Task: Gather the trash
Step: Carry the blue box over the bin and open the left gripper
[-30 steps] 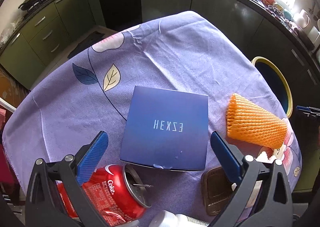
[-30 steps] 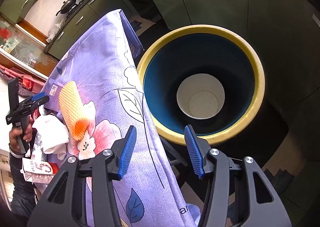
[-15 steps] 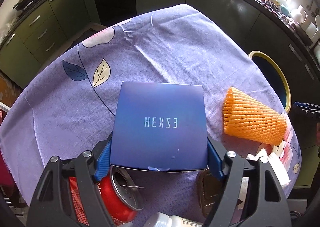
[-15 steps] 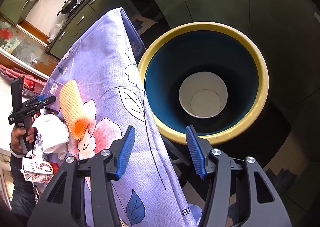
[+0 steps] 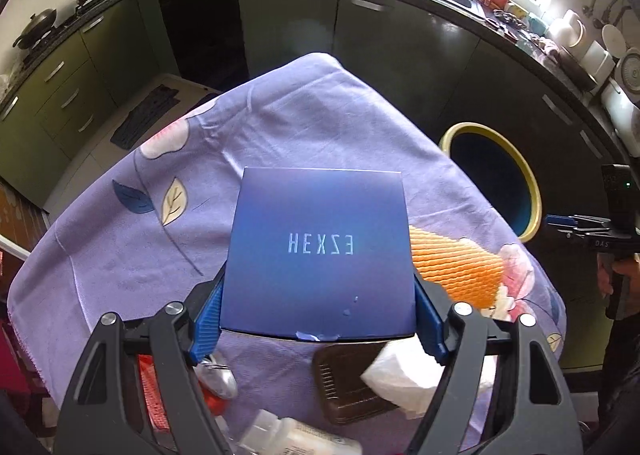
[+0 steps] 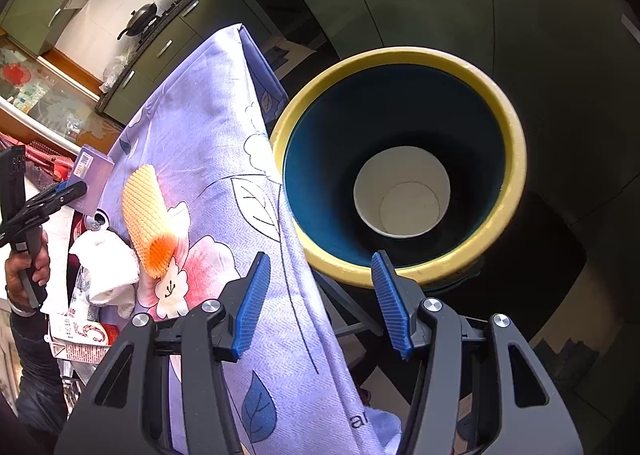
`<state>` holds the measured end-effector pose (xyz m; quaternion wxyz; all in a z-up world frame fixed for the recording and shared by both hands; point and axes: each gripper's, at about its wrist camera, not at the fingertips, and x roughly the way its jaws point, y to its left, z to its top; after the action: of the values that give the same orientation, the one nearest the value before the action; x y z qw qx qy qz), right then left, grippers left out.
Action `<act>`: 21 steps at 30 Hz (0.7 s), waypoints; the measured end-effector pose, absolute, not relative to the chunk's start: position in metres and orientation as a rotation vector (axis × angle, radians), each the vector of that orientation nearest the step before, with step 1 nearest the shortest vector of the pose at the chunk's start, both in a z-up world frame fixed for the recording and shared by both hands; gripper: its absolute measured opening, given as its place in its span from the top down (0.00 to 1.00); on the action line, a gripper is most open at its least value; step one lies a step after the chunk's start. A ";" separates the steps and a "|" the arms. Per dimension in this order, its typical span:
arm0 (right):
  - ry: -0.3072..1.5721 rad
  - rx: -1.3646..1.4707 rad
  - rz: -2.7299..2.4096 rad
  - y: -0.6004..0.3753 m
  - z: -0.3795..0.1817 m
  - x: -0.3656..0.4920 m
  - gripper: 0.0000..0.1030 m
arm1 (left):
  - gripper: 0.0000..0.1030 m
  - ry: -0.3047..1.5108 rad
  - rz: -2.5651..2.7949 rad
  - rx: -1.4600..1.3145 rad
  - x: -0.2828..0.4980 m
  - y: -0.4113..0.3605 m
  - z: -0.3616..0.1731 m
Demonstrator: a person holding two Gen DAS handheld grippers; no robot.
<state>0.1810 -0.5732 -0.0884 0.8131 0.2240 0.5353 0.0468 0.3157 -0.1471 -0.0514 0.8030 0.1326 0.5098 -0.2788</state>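
Note:
My left gripper [image 5: 318,325] is shut on a dark blue box [image 5: 320,251] marked HEXZE and holds it tilted up above the purple flowered tablecloth [image 5: 120,255]. The box also shows in the right wrist view [image 6: 90,179], with the left gripper [image 6: 60,193] on it. My right gripper [image 6: 320,295] is open and empty above the near rim of a yellow-rimmed bin [image 6: 516,159]. A white paper cup [image 6: 400,191] lies inside the bin. An orange foam net [image 5: 456,267] lies on the cloth to the right of the box.
Under the left gripper lie a red cola can [image 5: 216,379], a brown tray [image 5: 344,383], white tissue [image 5: 400,375] and a white bottle [image 5: 296,439]. The bin [image 5: 492,175] stands beyond the table's right edge. Dark kitchen cabinets [image 5: 280,23] ring the room.
My left gripper moved forward, closed on the blue box and lifted it off the cloth. My right gripper stayed open over the bin's rim.

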 end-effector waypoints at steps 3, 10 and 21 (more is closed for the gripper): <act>1.116 0.489 0.084 -0.586 -0.084 0.171 0.49 | 0.28 1.094 -0.679 0.299 0.303 -0.186 -0.042; 1.056 0.523 0.043 -0.624 -0.074 0.139 0.49 | 0.28 1.103 -0.861 0.404 0.274 -0.303 -0.045; 1.011 0.580 -0.022 -0.670 -0.076 0.089 0.49 | 0.27 1.150 -0.920 0.566 0.269 -0.451 -0.112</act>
<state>0.0887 -0.6697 -0.0756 0.8350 0.2737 0.4773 -0.0104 0.2693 -0.4508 -0.1117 0.7047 0.2544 0.5171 -0.4140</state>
